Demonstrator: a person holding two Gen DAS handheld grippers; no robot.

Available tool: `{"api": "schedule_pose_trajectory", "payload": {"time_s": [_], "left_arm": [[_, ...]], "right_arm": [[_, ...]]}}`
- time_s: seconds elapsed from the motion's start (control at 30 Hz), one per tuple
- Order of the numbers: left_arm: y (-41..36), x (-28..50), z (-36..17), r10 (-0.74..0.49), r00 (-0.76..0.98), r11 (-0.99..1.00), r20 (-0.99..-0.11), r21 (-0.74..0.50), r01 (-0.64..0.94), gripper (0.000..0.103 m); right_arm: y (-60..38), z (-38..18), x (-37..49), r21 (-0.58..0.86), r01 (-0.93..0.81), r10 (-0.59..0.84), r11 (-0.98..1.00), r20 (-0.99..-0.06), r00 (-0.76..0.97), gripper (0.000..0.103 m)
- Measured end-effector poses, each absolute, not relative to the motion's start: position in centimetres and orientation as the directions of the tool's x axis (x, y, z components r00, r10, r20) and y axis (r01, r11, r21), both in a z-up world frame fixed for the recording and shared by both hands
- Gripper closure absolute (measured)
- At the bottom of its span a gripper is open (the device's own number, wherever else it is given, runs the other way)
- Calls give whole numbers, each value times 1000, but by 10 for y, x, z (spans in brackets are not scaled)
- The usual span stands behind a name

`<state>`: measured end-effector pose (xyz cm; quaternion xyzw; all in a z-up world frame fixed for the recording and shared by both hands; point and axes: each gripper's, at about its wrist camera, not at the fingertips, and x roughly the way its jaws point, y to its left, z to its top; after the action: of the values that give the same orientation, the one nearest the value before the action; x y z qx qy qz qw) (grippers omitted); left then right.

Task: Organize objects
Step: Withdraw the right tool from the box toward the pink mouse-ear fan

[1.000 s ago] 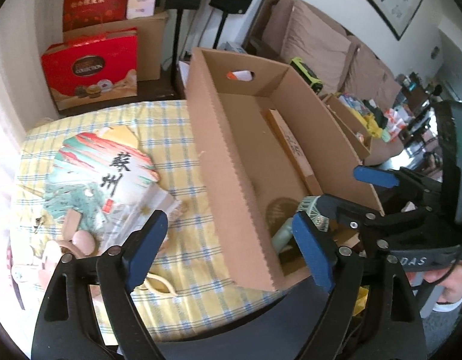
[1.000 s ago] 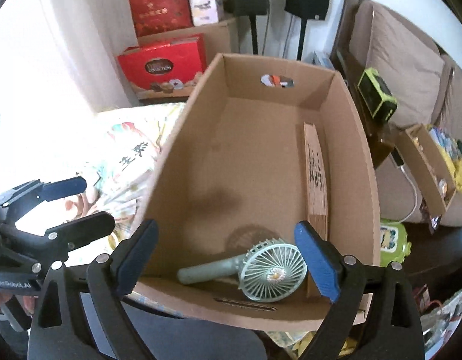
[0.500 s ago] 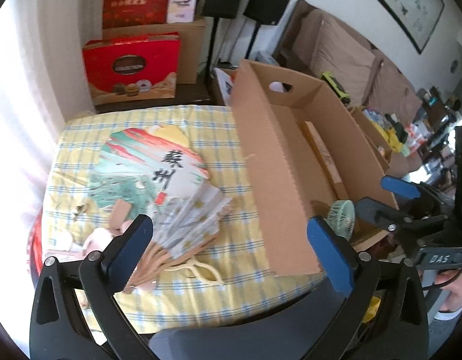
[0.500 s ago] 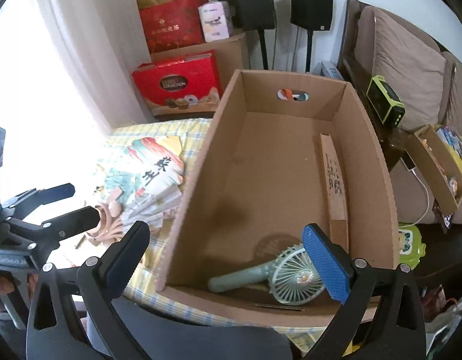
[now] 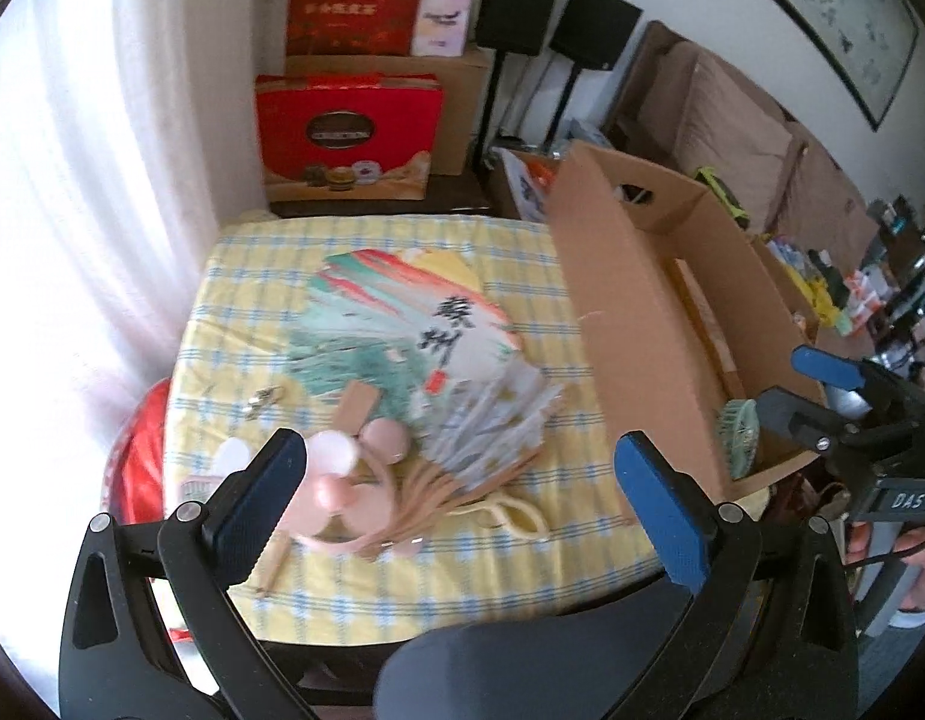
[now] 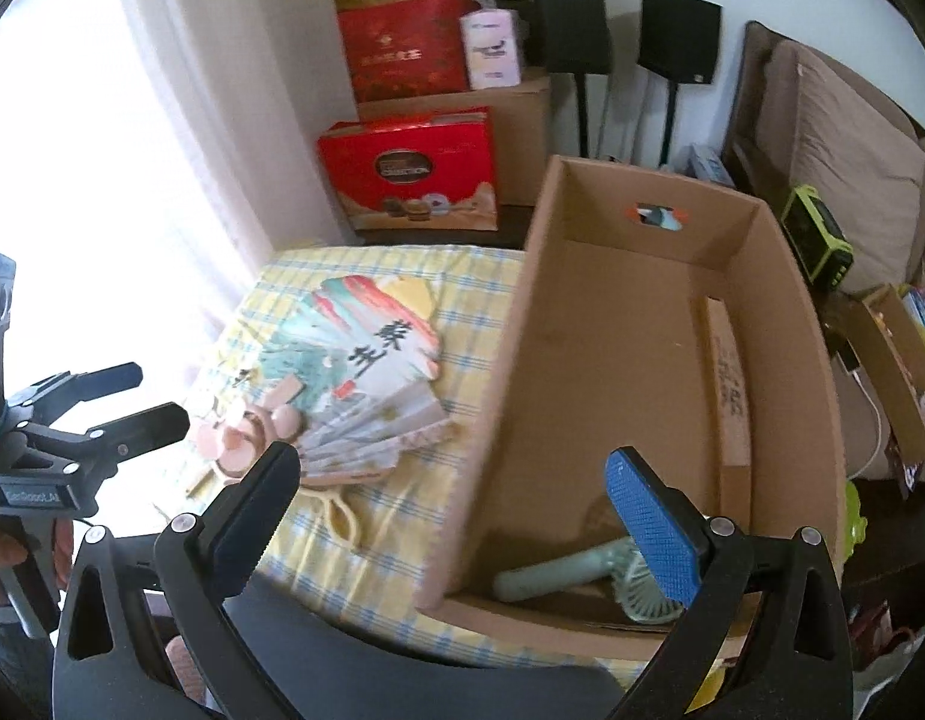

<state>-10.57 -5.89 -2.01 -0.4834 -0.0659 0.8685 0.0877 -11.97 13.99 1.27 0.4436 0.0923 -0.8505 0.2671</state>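
A cardboard box stands on the right of the checked table. A green hand fan and a folded brown fan lie in it. A painted paper fan, a grey folding fan and a pink fan lie on the cloth. My left gripper is open and empty, above the pink fan's near side. My right gripper is open and empty over the box's near left corner.
Red gift boxes and black speakers stand behind the table. A sofa and a second cardboard box of small items are to the right. A small metal clip and a stick lie on the cloth.
Both grippers have pulled back and left from the box. The left view has swung from the box to the fans on the cloth. The green fan stays in the box.
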Motion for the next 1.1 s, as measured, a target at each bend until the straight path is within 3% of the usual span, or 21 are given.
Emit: {"api": "schedule_pose_trajectory", "payload": {"time_s": [0.33, 0.73, 1.1], "left_arm": [[-128, -86, -53, 129, -512, -987, -849, -158, 14, 0], [-179, -62, -118, 137, -449, -974, -883, -202, 99, 0], [-226, -75, -138, 186, -467, -922, -865, -318, 222, 1]], "right_arm": [[97, 1, -111, 78, 605, -401, -792, -815, -419, 0], [61, -28, -110, 162, 631, -448, -759, -833, -324, 0], [34, -59, -119, 256, 621, -486, -741, -843, -232, 1]]}}
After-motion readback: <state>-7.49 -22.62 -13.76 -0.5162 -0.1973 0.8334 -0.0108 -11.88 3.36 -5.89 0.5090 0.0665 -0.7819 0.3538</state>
